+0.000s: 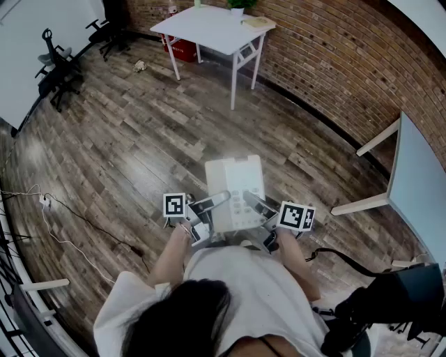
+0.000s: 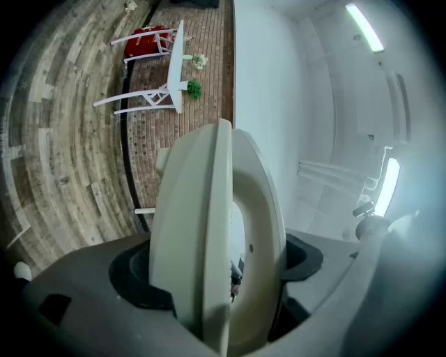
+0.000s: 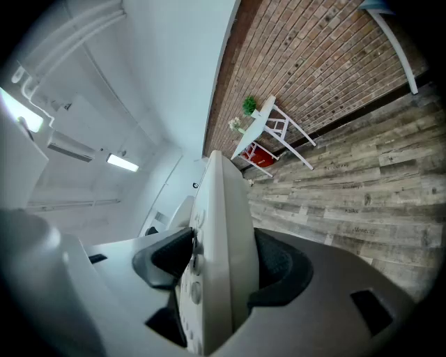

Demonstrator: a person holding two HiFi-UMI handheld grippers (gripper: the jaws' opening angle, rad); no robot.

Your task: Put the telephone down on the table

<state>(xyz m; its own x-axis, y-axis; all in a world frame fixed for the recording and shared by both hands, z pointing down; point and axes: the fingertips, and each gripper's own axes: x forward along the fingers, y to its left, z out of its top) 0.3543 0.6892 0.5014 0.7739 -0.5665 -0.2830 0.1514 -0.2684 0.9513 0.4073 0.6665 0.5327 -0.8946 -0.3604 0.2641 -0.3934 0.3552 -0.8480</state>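
Note:
A white desk telephone (image 1: pixel 235 190) hangs in the air in front of the person, over the wooden floor. My left gripper (image 1: pixel 211 203) is shut on its left side, where the handset (image 2: pixel 209 230) fills the left gripper view between the dark pads (image 2: pixel 136 275). My right gripper (image 1: pixel 260 208) is shut on its right side; in the right gripper view the keypad edge of the telephone (image 3: pixel 219 244) sits clamped between the pads (image 3: pixel 275 268). The phone stands on edge in both gripper views.
A white folding table (image 1: pixel 209 29) with a small plant (image 1: pixel 240 5) stands by the brick wall far ahead, a red box (image 1: pixel 182 49) under it. Another white table (image 1: pixel 418 183) is close at the right. Office chairs (image 1: pixel 59 66) and a floor cable (image 1: pixel 70 217) lie left.

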